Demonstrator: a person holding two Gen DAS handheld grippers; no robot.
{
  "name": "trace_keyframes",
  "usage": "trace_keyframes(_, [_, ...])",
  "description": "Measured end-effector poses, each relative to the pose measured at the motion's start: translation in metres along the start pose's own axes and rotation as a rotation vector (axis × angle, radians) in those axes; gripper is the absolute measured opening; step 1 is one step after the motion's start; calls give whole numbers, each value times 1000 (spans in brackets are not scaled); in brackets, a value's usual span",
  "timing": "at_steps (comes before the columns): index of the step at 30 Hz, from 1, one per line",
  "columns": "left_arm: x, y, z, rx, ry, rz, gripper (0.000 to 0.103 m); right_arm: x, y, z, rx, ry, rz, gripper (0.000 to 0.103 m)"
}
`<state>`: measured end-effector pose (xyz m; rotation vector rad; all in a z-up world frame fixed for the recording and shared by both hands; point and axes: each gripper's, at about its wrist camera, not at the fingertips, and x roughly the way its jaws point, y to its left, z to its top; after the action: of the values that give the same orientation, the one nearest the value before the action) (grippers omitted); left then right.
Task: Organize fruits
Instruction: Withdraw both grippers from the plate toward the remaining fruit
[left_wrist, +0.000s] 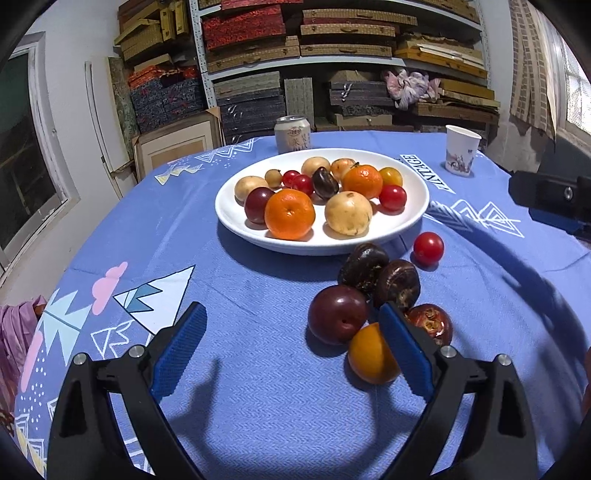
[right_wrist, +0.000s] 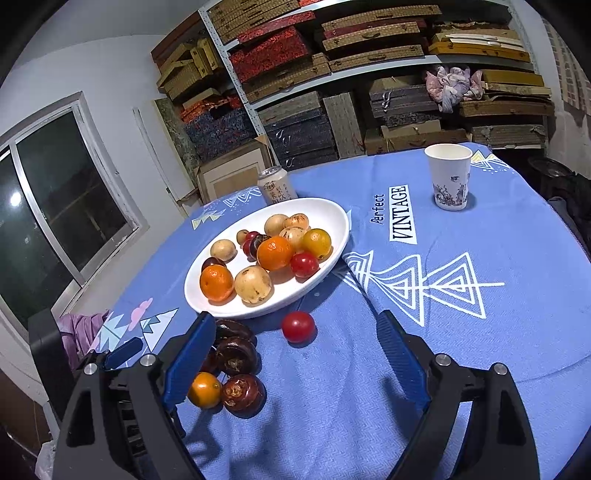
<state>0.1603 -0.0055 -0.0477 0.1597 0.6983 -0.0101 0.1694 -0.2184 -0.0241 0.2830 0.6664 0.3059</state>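
A white plate (left_wrist: 258, 236) holds several fruits: oranges, pale round fruits, plums, small red tomatoes. It also shows in the right wrist view (right_wrist: 332, 218). On the cloth in front lie a red tomato (left_wrist: 427, 248), two dark chestnuts (left_wrist: 364, 267), a purple plum (left_wrist: 338, 319), a yellow-orange fruit (left_wrist: 371, 356) and a reddish-brown chestnut (left_wrist: 432, 325). My left gripper (left_wrist: 291, 350) is open and empty, its right finger beside the loose pile. My right gripper (right_wrist: 295, 362) is open and empty, with the red tomato (right_wrist: 298, 326) just ahead and the pile (right_wrist: 232, 369) by its left finger.
A drink can (left_wrist: 292, 134) stands behind the plate and a paper cup (left_wrist: 461, 155) at the back right; the cup also shows in the right wrist view (right_wrist: 448, 177). The blue tablecloth (left_wrist: 258, 387) covers a round table. Shelves of boxes stand behind.
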Motion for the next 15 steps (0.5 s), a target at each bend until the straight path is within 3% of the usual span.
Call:
trace_keyframes(8, [3, 4, 0, -22, 12, 0, 97, -3, 1, 0, -8, -2, 0, 90])
trace_keyframes(11, [2, 8, -1, -4, 6, 44, 99, -2, 1, -5, -16, 16, -4, 90])
trace_keyframes(12, [3, 14, -2, 8, 9, 93, 99, -1, 2, -8, -25, 31, -2, 90])
trace_keyframes(13, [6, 22, -3, -6, 22, 106, 99, 1, 4, -11, -39, 49, 0, 90])
trace_keyframes(15, [10, 44, -5, -86, 60, 61, 99, 10, 15, -22, -104, 105, -8, 90])
